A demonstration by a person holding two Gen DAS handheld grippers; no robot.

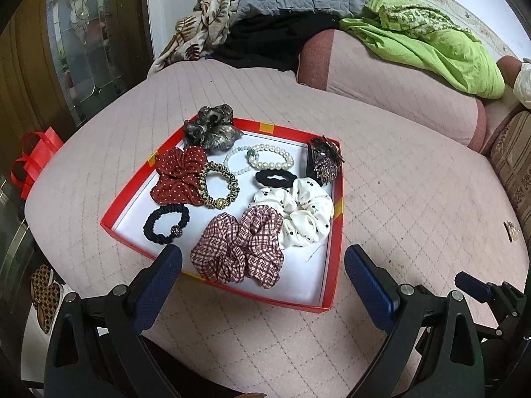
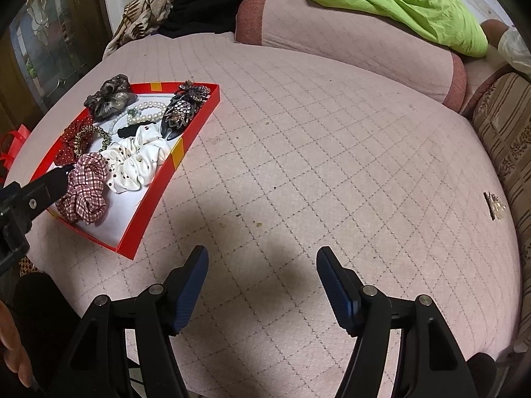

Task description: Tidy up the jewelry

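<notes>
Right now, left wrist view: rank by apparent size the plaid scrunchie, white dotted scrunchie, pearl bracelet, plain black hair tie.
1-2. plaid scrunchie and white dotted scrunchie: look alike; the plaid one sits nearer the camera, so unranked.
3. pearl bracelet.
4. plain black hair tie, smallest.

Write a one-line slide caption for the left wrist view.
Left gripper, fingers apart, poised over a red box of scrunchies, hair ties and pearl bracelets on a pink quilted cover.
</notes>
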